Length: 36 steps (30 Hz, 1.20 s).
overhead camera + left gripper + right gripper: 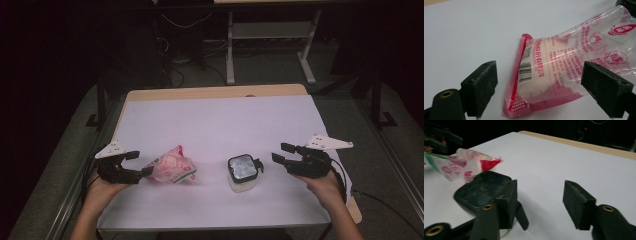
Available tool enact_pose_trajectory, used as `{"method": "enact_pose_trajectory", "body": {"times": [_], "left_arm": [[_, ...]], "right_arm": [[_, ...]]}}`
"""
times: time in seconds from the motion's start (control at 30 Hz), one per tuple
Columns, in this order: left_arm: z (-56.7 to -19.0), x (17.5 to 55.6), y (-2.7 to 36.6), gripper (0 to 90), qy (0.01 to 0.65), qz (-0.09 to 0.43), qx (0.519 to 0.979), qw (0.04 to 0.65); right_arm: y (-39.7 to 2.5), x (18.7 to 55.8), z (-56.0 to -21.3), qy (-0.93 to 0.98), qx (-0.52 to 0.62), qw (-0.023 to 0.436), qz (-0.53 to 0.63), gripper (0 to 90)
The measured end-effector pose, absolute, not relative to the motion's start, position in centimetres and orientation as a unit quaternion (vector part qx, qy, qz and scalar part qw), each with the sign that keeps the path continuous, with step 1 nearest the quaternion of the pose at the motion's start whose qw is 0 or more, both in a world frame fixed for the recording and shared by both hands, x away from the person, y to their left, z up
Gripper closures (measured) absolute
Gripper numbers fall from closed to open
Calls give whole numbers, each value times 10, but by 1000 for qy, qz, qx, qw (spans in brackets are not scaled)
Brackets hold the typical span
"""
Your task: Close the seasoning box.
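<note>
A white sheet (215, 125) is covering the desk (215, 92), leaving wood showing along its far edge. Beyond it, a white-legged frame (270, 45) and what may be cables (175, 65) are lying in shadow.

Bag (172, 167) left of container (242, 172)

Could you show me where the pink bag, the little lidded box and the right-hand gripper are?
pink bag (554, 67), left gripper view, on its printed clear middle.
lidded box (243, 169), high view, on its lid.
right gripper (281, 152), high view, midway between its open fingertips.
</note>
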<state>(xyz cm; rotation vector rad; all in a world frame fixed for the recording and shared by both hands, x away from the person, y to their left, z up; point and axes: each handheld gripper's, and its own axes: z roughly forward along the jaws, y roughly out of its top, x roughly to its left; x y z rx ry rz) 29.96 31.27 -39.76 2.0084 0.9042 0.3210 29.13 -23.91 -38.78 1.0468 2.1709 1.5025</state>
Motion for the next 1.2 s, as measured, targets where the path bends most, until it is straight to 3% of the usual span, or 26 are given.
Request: {"method": "enact_pose_trajectory", "body": {"times": [0.37,0.53,1.2], "left_arm": [[-397,299,316,132,365,129,808,444],[-397,299,317,133,368,133,805,445],[-412,302,319,133,384,141,799,441]], "right_arm": [[-257,298,-402,753,403,189,485,213],[-265,301,-411,751,412,199,475,161],[-285,307,-444,749,435,194,461,150]]}}
